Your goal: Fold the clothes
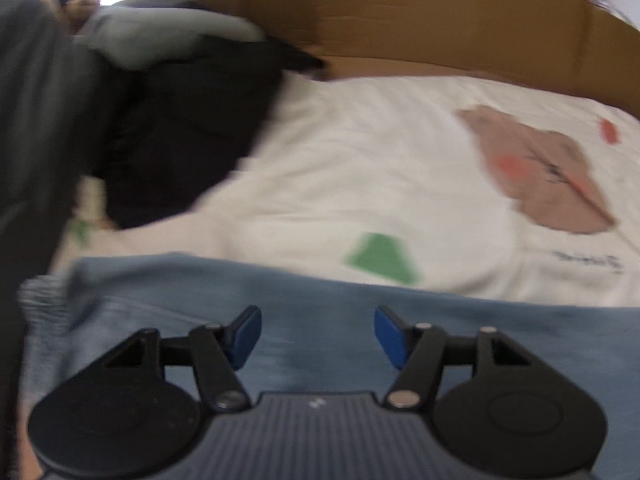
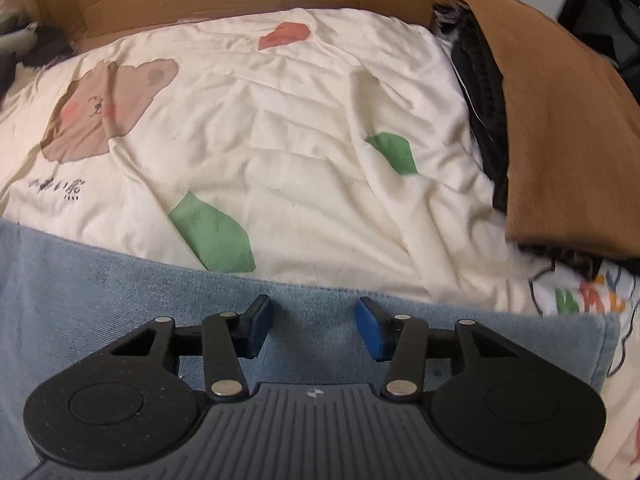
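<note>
The flat light-blue denim garment (image 2: 120,280) lay directly beneath both grippers on the cream printed bedsheet (image 2: 300,120). The left gripper (image 1: 318,336) and right gripper (image 2: 316,326) both stood parted, pads apart above the cloth, pinching nothing. Ahead of them stood a brown cardboard wall (image 1: 440,20).

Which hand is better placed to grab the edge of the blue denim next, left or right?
Right, probably. The right gripper sits close to the denim edge in a sharp view, jaws apart over the cloth. The left gripper is also over denim, but its view is motion-blurred.
</note>
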Action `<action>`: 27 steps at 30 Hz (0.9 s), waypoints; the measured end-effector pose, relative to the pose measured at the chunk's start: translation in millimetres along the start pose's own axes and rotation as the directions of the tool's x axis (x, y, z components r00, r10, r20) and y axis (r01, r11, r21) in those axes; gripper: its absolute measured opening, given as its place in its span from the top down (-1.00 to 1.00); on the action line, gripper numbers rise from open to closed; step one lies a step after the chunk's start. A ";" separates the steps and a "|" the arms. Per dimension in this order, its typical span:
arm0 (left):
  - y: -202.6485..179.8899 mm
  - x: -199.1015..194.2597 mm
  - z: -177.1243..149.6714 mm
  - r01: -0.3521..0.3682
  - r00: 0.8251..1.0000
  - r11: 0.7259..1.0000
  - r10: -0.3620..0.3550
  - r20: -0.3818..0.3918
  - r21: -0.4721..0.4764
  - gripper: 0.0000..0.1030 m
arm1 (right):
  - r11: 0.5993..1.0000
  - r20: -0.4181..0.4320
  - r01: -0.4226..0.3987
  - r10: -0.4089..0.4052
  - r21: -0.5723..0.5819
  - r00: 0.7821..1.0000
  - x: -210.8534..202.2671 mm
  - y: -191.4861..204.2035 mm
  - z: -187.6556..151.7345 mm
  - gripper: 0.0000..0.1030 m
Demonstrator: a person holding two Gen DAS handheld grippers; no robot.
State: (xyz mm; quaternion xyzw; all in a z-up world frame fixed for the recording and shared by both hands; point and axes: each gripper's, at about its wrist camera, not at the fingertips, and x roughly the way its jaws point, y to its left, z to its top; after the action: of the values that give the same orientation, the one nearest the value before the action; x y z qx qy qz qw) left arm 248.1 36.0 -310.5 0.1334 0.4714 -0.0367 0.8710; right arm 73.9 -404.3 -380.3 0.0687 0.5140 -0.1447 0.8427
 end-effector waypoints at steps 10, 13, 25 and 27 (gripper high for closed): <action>66.8 1.7 11.1 -0.148 0.989 0.987 0.149 0.016 -0.056 -0.24 | 1.000 -0.020 -0.022 0.022 0.003 1.000 13.4 0.8 20.7 0.24; 74.3 5.3 14.0 -0.148 0.989 0.984 0.150 0.017 -0.095 -0.13 | 0.999 0.001 -0.034 0.034 0.032 0.999 3.8 -4.7 19.1 0.22; 130.1 50.2 23.9 -0.167 0.986 0.938 0.162 -0.042 -0.303 0.15 | 0.994 0.008 0.072 -0.073 0.086 0.997 -40.6 -72.3 -12.9 0.22; 133.4 59.1 26.1 -0.161 0.987 0.937 0.151 -0.057 -0.309 0.21 | 0.990 -0.017 0.091 -0.090 0.111 0.996 -37.9 -85.7 -19.0 0.22</action>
State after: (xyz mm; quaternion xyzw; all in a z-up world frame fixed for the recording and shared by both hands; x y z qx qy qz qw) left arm 327.3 160.9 -319.7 0.0311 0.4733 0.1097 0.8735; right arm 14.6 -474.1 -352.6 0.0933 0.5127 -0.2109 0.8270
